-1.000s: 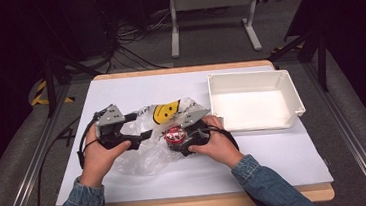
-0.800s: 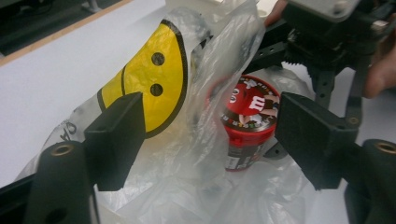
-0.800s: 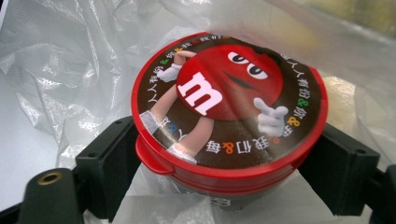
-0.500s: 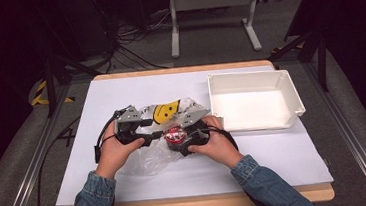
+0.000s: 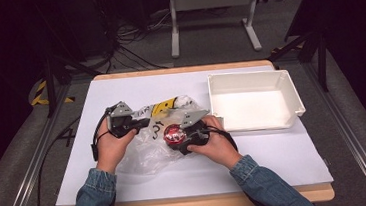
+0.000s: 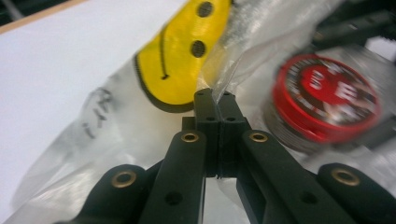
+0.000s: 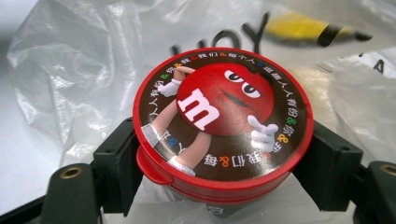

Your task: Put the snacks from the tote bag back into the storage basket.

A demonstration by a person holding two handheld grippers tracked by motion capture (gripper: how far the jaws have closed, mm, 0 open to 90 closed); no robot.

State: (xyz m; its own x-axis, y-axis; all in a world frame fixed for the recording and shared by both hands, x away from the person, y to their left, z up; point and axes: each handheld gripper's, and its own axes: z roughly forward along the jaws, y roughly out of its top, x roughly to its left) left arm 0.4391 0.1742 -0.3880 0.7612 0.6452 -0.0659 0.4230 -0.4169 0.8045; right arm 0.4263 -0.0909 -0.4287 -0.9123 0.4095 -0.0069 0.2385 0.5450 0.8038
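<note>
A clear plastic bag (image 5: 147, 149) printed with a yellow smiley (image 6: 184, 51) lies crumpled on the white table. My left gripper (image 5: 142, 122) is shut on a fold of the bag (image 6: 219, 70), its jaws pressed together with the film pinched between them. My right gripper (image 5: 174, 136) is shut on a round red candy tin (image 7: 219, 116) with a cartoon lid, one jaw on each side of it. The tin (image 5: 172, 133) hovers over the bag's middle, close to the left gripper's jaws. The tin (image 6: 327, 100) appears blurred in the left gripper view.
A white rectangular tray (image 5: 290, 93) stands at the right of the table, just beyond the right hand. The table's white cover (image 5: 276, 160) stretches to the front edge. Dark floor, cables and a stand lie behind the table.
My left gripper has moved right toward the tin and closed on a fold of the bag. The right gripper with the tin has stayed almost still.
</note>
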